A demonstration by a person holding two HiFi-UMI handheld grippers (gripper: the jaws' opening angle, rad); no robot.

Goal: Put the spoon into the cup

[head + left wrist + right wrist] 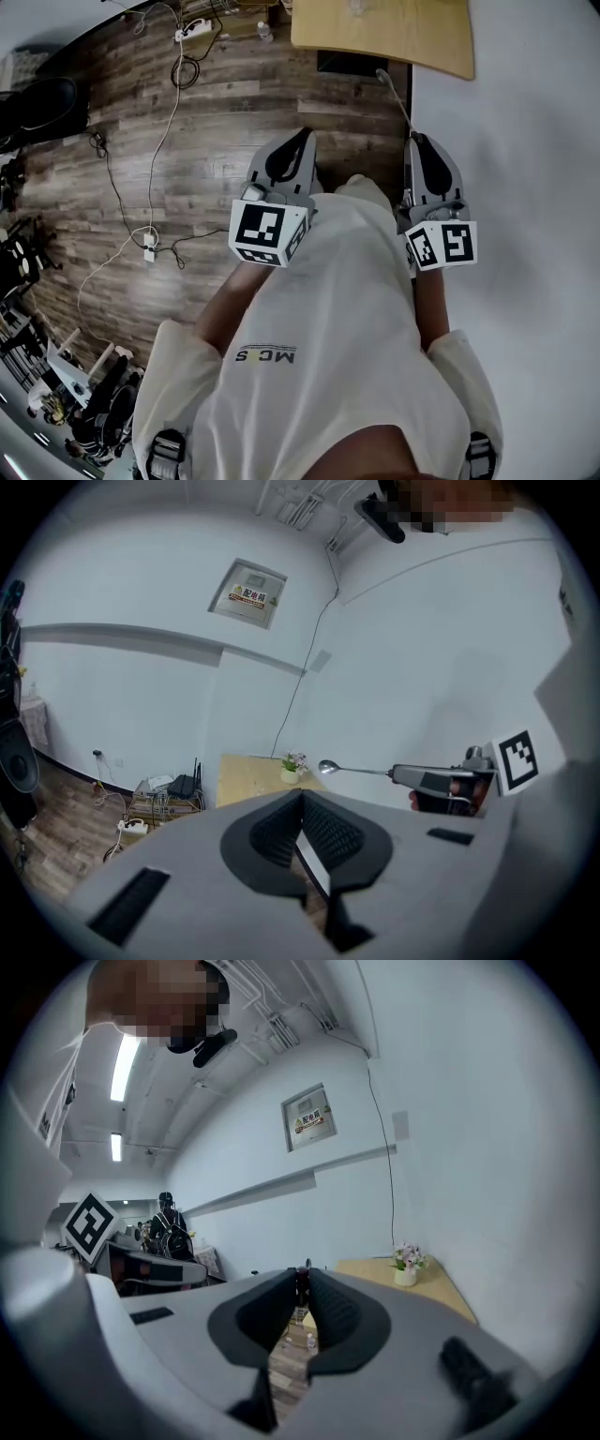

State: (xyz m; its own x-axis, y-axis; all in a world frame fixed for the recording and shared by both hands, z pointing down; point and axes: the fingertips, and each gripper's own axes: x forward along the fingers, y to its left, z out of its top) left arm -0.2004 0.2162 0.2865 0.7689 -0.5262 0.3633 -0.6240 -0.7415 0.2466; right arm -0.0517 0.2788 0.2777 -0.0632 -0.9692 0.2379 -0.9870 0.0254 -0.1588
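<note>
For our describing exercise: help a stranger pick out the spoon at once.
Find the white wall in the left gripper view, then the right gripper at the right. The spoon sticks out leftward from its shut jaws: thin, shiny metal with a small bowl, unlike the grey gripper.

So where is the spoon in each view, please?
Head view: the spoon sticks out ahead of the right gripper, toward the table.
Left gripper view: right of centre, lying level, bowl to the left, beside the table.
Right gripper view: only a dark end-on sliver at the jaw tips, with the table to its right.
Shared landmark: the table.
</note>
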